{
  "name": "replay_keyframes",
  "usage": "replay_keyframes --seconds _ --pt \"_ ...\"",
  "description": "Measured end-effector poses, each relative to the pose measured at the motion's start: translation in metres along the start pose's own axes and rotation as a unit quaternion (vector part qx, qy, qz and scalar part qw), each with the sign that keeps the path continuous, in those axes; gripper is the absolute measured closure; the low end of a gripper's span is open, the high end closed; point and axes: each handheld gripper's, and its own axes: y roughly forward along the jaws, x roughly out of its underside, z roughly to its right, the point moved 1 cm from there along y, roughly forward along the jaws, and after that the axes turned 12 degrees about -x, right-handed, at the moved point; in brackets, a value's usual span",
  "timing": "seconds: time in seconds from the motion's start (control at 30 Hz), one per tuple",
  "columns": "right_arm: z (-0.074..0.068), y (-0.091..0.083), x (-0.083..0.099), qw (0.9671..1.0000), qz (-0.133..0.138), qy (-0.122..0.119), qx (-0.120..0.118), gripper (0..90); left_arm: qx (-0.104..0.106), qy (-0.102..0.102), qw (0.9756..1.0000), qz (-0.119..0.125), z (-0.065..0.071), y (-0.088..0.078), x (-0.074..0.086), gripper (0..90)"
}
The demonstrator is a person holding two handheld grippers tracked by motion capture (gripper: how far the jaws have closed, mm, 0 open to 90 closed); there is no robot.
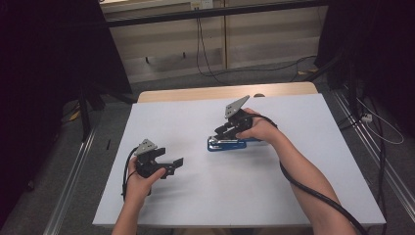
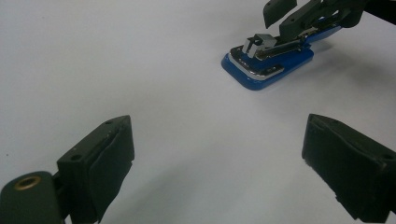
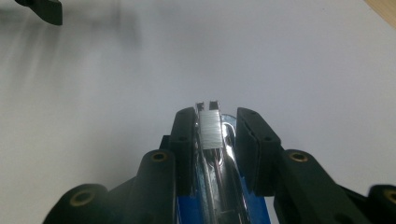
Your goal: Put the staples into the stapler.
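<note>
Right gripper (image 1: 230, 131) straddles the blue stapler (image 2: 266, 63), can't tell if it's squeezing. Left gripper (image 1: 169, 165) hangs wide open nearby, holding nothing.

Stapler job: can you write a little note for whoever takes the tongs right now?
Right tongs: jaws on either side of the stapler's metal top; whether they squeeze it is unclear.
Left tongs: open, nothing in them, hovering over the white table, nearer the person than the stapler.
Stapler: blue base flat on the table, about mid-table.
Done: right tongs are in place at the stapler.
Left: probably close firmly on it and move or work it; the left tongs may need to steady the base.
</note>
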Motion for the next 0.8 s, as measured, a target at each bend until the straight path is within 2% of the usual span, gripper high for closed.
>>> replay_keyframes --seconds 0.3,0.4,0.8 --pt "0.0013 0.0056 0.0001 1.0000 -0.006 -0.004 0.000 67.3 0.000 0.006 1.0000 -0.004 -0.0008 0.0004 0.0002 9.3" --pt "0.0027 0.0065 0.0003 0.9999 -0.010 -0.004 0.005 68.0 0.000 0.000 1.0000 -0.001 -0.0007 0.0001 0.0003 9.3" --pt "0.0029 0.0027 0.0011 1.0000 0.002 0.000 0.007 67.1 0.000 -0.002 1.0000 0.000 -0.0009 -0.0002 0.0002 9.3"
